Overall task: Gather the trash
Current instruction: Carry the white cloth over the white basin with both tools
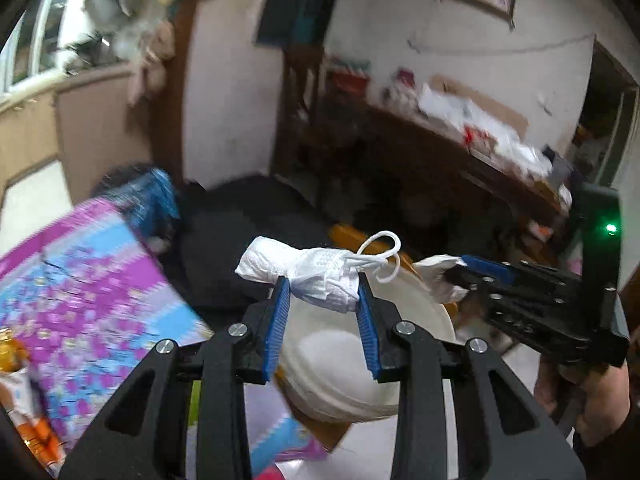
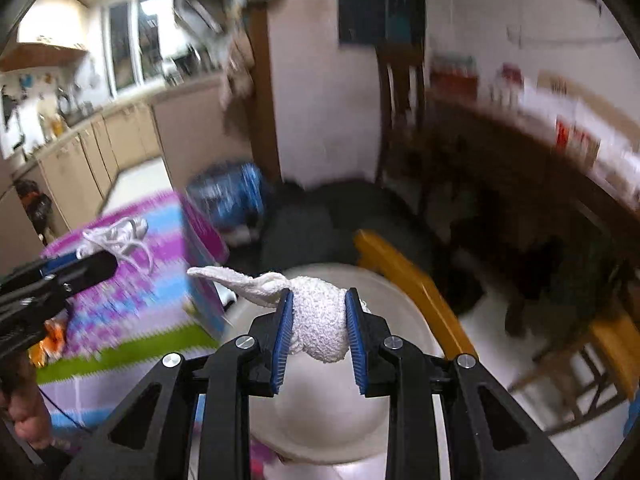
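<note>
My left gripper point(image 1: 323, 278) is shut on a crumpled white face mask point(image 1: 288, 262), whose ear loops stick out to the right. The right gripper point(image 2: 320, 293) is shut on a wadded white paper towel point(image 2: 320, 320) with a twisted tail pointing left. Both hang above a white round bin point(image 2: 320, 408), which also shows under the left fingers as the bin point(image 1: 344, 368). In the left wrist view the right gripper point(image 1: 456, 270) comes in from the right with the paper towel point(image 1: 434, 266). In the right wrist view the left gripper point(image 2: 108, 258) comes in from the left with the mask point(image 2: 120, 236).
A table with a purple and blue patterned cover point(image 1: 80, 280) lies to the left. Behind the bin are a black bag point(image 1: 240, 232) and a blue bag point(image 2: 228, 192). A yellow wooden chair point(image 2: 400, 276) stands to the right. A cluttered dark shelf point(image 1: 480, 140) runs along the wall.
</note>
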Demonstrator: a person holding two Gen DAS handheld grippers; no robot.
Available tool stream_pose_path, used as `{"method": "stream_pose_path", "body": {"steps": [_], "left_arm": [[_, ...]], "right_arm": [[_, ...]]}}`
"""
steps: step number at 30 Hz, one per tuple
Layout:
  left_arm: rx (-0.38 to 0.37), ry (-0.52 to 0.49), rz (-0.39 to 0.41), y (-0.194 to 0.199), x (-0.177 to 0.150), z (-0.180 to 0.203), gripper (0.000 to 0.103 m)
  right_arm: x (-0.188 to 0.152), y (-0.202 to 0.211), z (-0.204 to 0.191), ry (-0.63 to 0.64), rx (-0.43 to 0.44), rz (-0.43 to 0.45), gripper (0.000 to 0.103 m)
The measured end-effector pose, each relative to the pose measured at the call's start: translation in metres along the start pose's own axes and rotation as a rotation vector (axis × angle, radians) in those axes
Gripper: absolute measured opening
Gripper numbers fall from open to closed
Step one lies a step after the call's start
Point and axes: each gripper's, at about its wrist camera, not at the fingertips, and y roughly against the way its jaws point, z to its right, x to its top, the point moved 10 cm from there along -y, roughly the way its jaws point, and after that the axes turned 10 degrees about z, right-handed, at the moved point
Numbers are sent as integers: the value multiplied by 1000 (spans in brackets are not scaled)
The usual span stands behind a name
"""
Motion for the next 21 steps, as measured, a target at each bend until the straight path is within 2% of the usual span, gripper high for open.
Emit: {"method": "stream_pose_path", "body": {"steps": [4,8,10,12,21], "left_arm": [[-17,-8,-118,-44,-25,18,31],[-2,-26,-205,-75,-51,25,31],[6,-23,-224,-82,-59,25,31],[12,-27,-240,-88,-67,23,31],[22,-35,-268,-102,-77,29,35]], "right_arm": [[-35,-28,17,-31,-2,-112,27],[-58,-45,18,-68,2,-150,27],[-69,-48,23,-70,-1,-161,28],[-82,-46,12,-76,-2,-163,28],[-88,-42,5,-87,1,-167,29]]}}
